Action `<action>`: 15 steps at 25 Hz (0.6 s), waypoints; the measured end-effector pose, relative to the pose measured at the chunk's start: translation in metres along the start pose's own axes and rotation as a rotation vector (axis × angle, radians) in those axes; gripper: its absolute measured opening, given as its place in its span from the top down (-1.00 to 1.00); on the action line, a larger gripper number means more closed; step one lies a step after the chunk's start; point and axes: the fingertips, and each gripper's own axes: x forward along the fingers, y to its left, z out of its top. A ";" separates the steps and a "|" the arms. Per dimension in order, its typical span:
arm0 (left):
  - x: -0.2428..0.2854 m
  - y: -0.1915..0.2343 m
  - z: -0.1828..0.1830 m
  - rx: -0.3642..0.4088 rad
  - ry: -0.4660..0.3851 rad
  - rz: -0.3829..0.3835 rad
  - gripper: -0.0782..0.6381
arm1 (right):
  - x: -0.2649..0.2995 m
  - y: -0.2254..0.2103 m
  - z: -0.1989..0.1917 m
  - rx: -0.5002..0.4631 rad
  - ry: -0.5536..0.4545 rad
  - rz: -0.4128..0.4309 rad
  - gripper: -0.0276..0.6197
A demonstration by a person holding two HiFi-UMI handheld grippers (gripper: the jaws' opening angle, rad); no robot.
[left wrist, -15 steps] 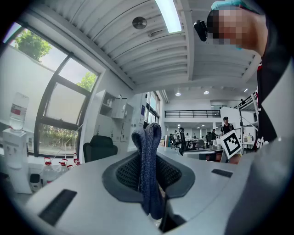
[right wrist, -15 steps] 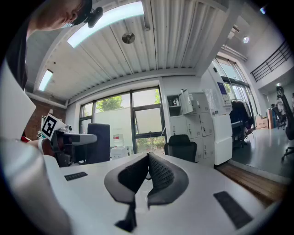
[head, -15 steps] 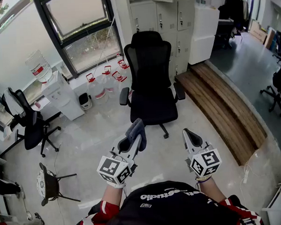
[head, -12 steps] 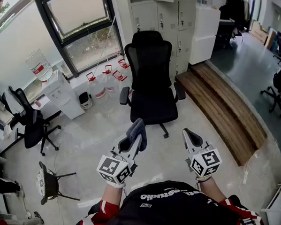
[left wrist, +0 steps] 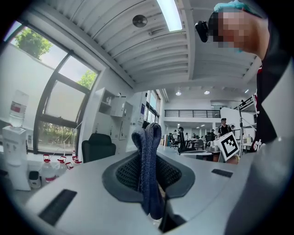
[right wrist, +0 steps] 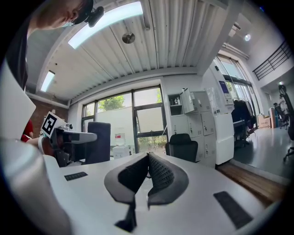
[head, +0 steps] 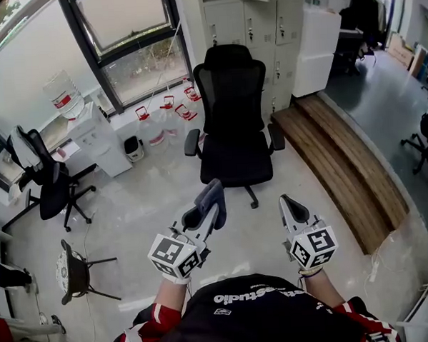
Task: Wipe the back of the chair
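Observation:
A black mesh-back office chair (head: 233,123) stands ahead of me on the pale floor, its seat facing me and its backrest toward the lockers. It shows small in the left gripper view as the chair (left wrist: 98,146) and in the right gripper view as the chair (right wrist: 183,146). My left gripper (head: 205,211) is shut on a dark blue-grey cloth (head: 209,195), which sticks up between the jaws as the cloth (left wrist: 148,170). My right gripper (head: 288,208) is shut with nothing in it, the pads (right wrist: 158,173) pressed together. Both grippers are held low, well short of the chair.
A water dispenser (head: 90,137) and several water jugs (head: 165,119) stand by the window at left. White lockers (head: 264,35) are behind the chair. A wooden step (head: 342,160) runs along the right. Another black chair (head: 47,186) and a small stool (head: 73,274) sit at left.
The view has shifted slightly; the chair and the room sit a little nearer and to the right. Both grippers keep their pose and state.

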 end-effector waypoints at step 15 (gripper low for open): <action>0.026 -0.008 -0.020 0.004 0.026 0.084 0.59 | -0.001 -0.035 -0.042 0.039 0.058 0.068 0.87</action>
